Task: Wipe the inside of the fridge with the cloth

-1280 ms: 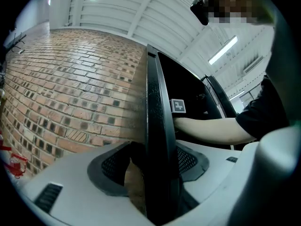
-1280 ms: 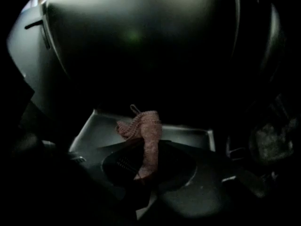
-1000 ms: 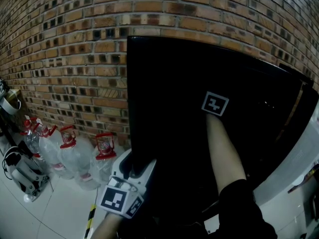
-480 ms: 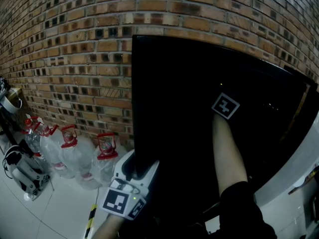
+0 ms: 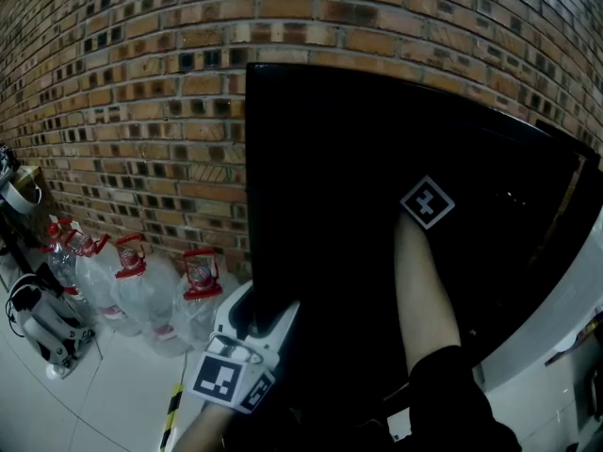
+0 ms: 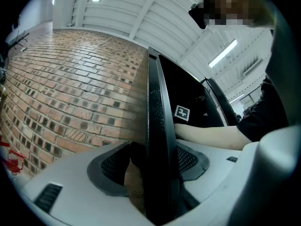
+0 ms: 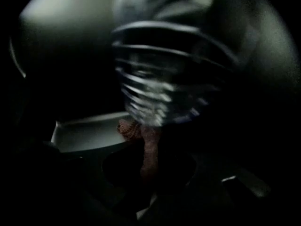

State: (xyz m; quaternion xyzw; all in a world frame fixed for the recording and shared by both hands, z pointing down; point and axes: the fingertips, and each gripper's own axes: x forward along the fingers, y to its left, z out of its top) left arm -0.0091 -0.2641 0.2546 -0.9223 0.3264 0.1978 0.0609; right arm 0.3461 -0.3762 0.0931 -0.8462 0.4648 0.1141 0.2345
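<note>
1. Head view is filled mostly by a brick wall [image 5: 122,83], seen behind and to the left of everything else.
2. A black fridge [image 5: 358,158] is set against that wall; its inside is shown as almost wholly dark.
3. Several clear water bottles [image 5: 132,290] with red caps are grouped on the floor just left of the fridge.
4. A bare forearm [image 5: 424,290] is extended into the dark of the fridge.
5. The left gripper [image 6: 157,173] is placed at the left side of the fridge, and its jaws are clamped on a thin black fridge panel [image 6: 157,126], one pad on each face.
6. A wire shelf [image 7: 160,79], badly blurred, is seen in the right gripper view.
7. The right gripper [image 7: 146,159] is held inside the fridge, its jaws closed on the cloth.
8. The cloth [image 7: 143,145], brownish and bunched, is gripped between those jaws inside the fridge, below the wire shelf and just beside a pale ledge [image 7: 89,133].
</note>
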